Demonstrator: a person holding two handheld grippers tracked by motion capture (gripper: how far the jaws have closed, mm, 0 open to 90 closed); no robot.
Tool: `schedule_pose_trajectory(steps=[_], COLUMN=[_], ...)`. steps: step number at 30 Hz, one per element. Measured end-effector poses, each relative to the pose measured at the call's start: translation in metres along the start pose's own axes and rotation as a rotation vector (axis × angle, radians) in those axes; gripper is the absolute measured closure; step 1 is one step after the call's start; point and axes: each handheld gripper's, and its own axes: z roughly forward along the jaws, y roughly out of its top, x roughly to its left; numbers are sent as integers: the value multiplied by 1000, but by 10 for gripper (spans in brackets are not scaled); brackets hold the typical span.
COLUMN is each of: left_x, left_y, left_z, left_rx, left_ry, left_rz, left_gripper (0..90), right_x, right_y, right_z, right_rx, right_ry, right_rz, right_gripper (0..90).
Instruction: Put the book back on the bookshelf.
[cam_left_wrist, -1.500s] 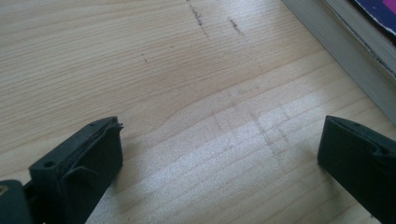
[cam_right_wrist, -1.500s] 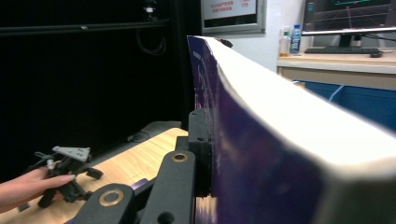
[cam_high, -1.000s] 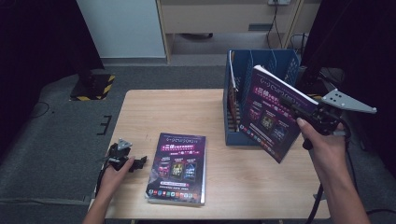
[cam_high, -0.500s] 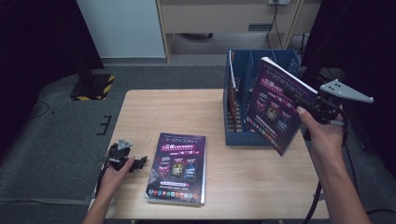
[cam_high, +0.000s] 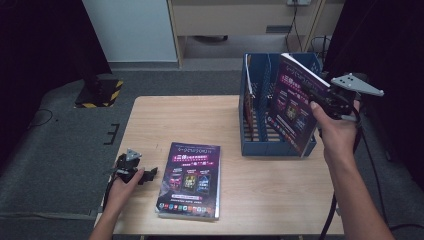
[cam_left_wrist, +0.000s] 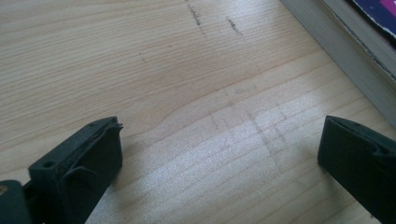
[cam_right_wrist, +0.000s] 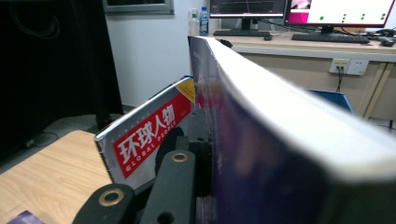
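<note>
While the right gripper (cam_high: 320, 100) holds a purple magazine (cam_high: 292, 107) clamped upright between its jaws, tilted above the right end of the blue file rack (cam_high: 260, 145) at the far right of the wooden table (cam_high: 165, 120), the left gripper (cam_high: 150, 175) rests low near the table's near left edge with its jaws wide apart over bare wood. Just beside that gripper a second purple magazine (cam_high: 192, 180) lies flat, and a red-titled magazine (cam_right_wrist: 149, 135) stands in the rack
</note>
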Motion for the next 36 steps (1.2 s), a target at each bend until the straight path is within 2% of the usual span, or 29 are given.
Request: schedule_pose_trajectory(steps=[9,27,36], left_x=[0,0,0], left_y=[0,0,0], left_z=[0,0,0], left_rx=[1,1,2], left_ry=[1,1,-1], left_rz=[0,0,2], left_gripper=[0,0,0], right_x=[0,-2,-2], right_y=[1,4,3], right_z=[21,55,71], right_rx=[4,-8,-14], right_ry=[-72,-132,-153], right_rz=[5,50,50], right_gripper=[826,826,826])
